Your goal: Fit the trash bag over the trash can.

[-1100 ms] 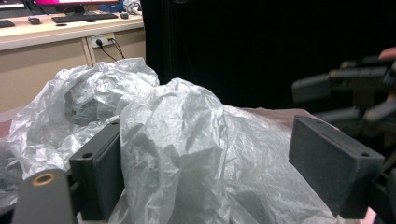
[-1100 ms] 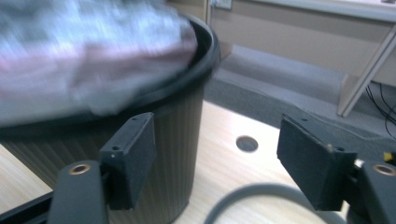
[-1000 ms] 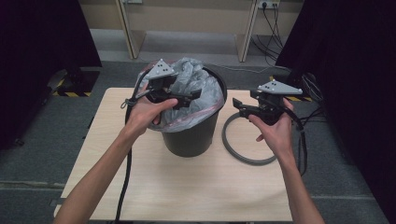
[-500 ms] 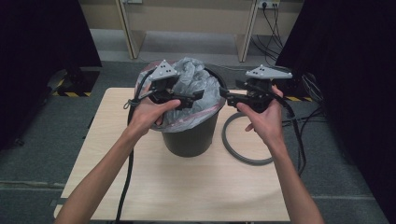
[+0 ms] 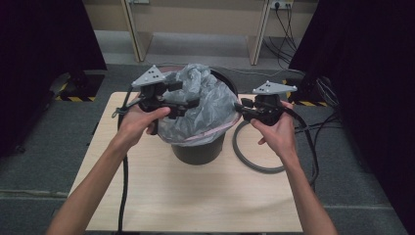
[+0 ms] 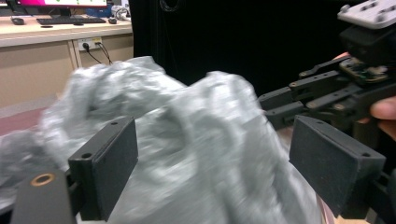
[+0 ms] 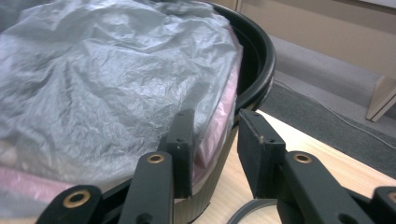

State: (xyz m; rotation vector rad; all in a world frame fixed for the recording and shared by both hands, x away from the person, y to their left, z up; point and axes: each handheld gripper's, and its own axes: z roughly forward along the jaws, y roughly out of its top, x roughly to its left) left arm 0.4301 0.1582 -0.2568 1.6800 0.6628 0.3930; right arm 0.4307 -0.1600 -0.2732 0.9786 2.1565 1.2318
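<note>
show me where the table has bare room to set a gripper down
The light wooden table is bare along its near edge, between the two forearms and in front of the black round bin. A smaller free patch lies inside the grey ring right of the bin. Around the bin's crumpled grey plastic bag it is crowded by the left gripper and right gripper.

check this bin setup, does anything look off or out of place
Yes. The grey plastic bag is not tucked into the black bin: it bulges up above the rim in a crumpled heap and spills over the near edge. The grey ring lies loose on the table beside the bin.
</note>
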